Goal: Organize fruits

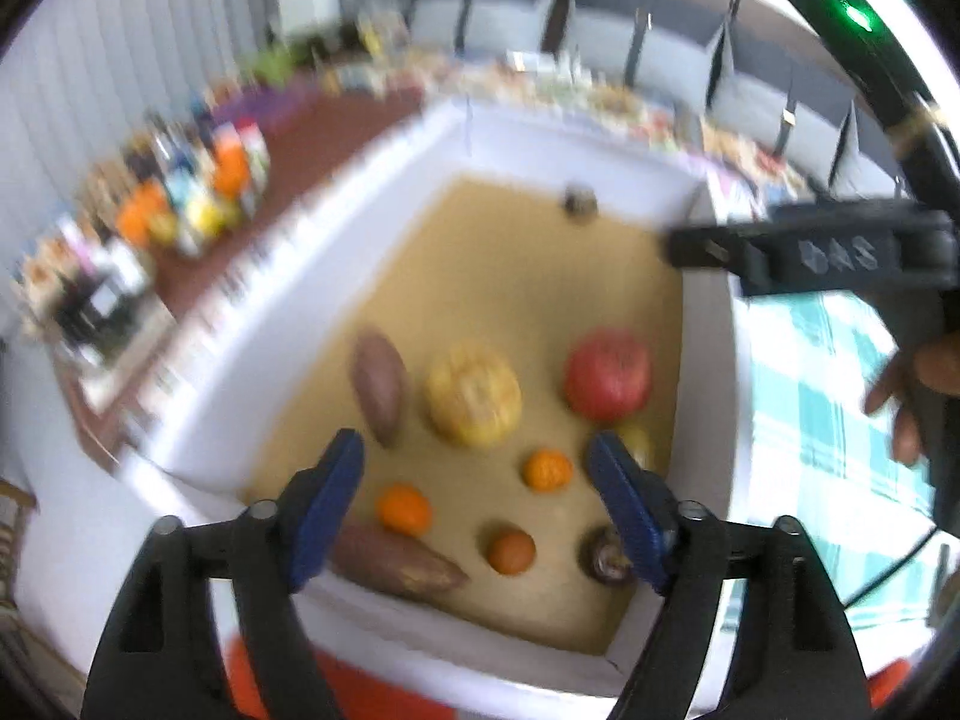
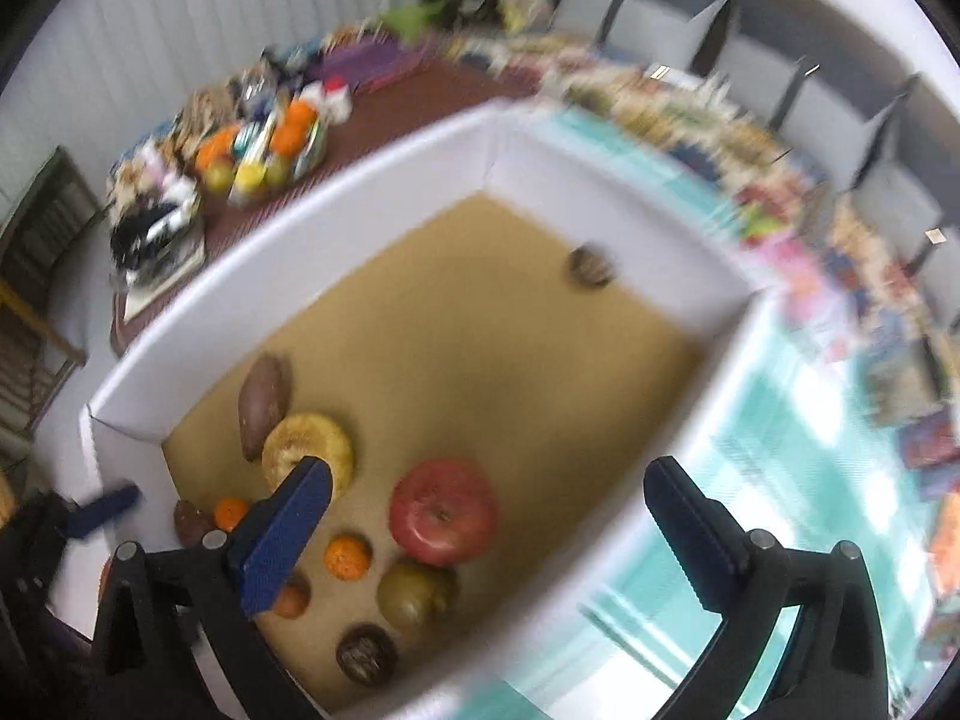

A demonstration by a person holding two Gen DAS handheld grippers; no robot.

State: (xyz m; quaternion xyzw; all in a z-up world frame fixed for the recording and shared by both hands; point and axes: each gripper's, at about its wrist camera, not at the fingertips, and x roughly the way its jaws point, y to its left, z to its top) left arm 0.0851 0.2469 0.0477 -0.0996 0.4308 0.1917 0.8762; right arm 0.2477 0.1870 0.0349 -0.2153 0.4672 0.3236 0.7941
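Hovering over the white box (image 1: 198, 396), both claws are spread wide and empty: left gripper (image 1: 477, 474) above the small oranges (image 1: 403, 509), right gripper (image 2: 489, 516) near the red apple (image 2: 443, 511). Probably just choosing; the fruit's bunched at the near end.

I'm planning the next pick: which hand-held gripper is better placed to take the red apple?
Right, probably. The right hand-held gripper is open with the red apple between its fingers in its own view. The left hand-held gripper, also open, frames the small oranges instead; the apple sits off to its right.
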